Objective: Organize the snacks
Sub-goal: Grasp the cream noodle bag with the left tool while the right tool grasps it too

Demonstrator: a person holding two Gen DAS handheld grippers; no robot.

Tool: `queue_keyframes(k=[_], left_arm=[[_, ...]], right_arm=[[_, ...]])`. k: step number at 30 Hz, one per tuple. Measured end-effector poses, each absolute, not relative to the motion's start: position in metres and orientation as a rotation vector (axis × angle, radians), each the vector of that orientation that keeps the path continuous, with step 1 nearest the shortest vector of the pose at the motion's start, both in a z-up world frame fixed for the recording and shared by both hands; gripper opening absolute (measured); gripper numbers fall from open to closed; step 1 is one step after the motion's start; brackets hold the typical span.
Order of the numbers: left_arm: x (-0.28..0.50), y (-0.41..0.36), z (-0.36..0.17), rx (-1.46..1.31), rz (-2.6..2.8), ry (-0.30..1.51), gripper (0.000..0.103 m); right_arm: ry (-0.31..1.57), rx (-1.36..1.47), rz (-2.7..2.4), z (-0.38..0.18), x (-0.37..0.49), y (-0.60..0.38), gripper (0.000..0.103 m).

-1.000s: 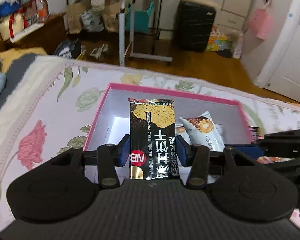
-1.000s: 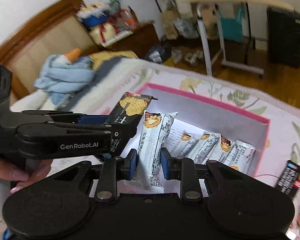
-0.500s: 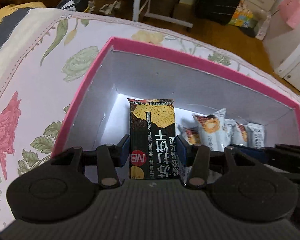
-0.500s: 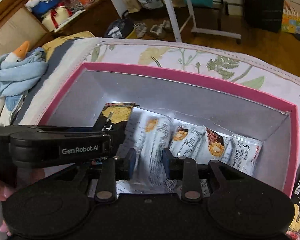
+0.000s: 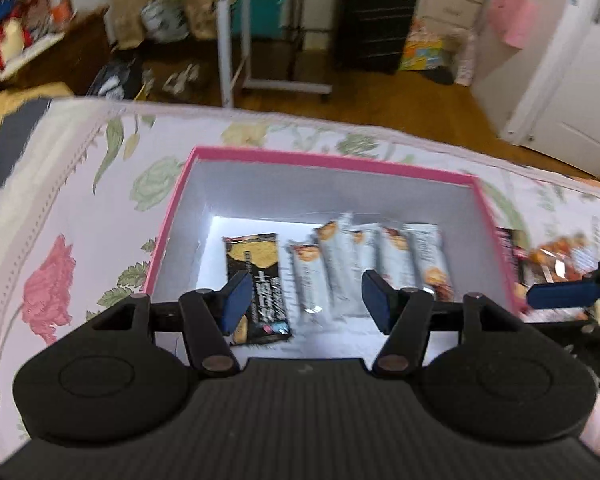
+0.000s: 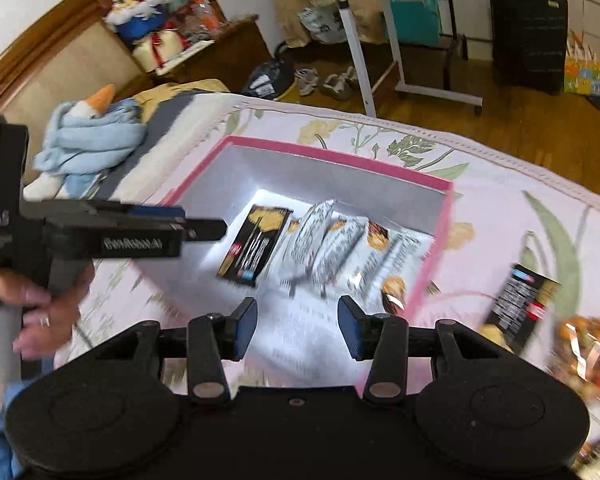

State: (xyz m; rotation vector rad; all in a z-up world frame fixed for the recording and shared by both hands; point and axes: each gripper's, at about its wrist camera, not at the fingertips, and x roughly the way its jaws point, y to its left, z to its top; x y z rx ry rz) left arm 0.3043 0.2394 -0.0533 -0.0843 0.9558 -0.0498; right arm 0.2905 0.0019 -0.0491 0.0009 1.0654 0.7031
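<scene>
A: Left gripper and right gripper, what's in them?
B: Nothing; both jaws are opening above the box.
A: Next black packet?
B: On the bedspread beside the box. Light, crinkly, slippery; pinch its long edges.

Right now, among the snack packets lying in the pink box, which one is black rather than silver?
The black cracker packet at the left end of the row inside the pink box; the silver packets beside it are all pale.
</scene>
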Motion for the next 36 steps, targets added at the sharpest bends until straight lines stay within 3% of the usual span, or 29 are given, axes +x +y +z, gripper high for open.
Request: queue_keyframes(k=[9, 17, 27, 30, 36], left_arm=[[0.232, 0.187, 0.017, 0.08, -0.174, 0.92, 0.062], [0.191, 0.126, 0.044, 0.155, -0.321, 0.945, 0.065], [0.183, 0.038, 0.026, 0.125, -0.525, 0.98, 0.066], [0.189, 0.015, 0.015, 0.102, -0.559, 0.978, 0.077], [0.212, -0.026, -0.017, 0.029, -0.606, 1.011, 0.077]], right_arm=[[1.038, -0.084, 0.657, 0.014, 0.22, -0.077, 0.052], [0.965, -0.081, 0.574, 0.043, 0.176, -0.152, 0.063], [0.958, 0.117, 0.445, 0.015, 0.175, -0.245, 0.07], [0.981, 0.166, 0.41, -0.002, 0.184, -0.264, 0.072], [1.054, 0.186, 0.272, -0.044, 0.216, -0.29, 0.074]])
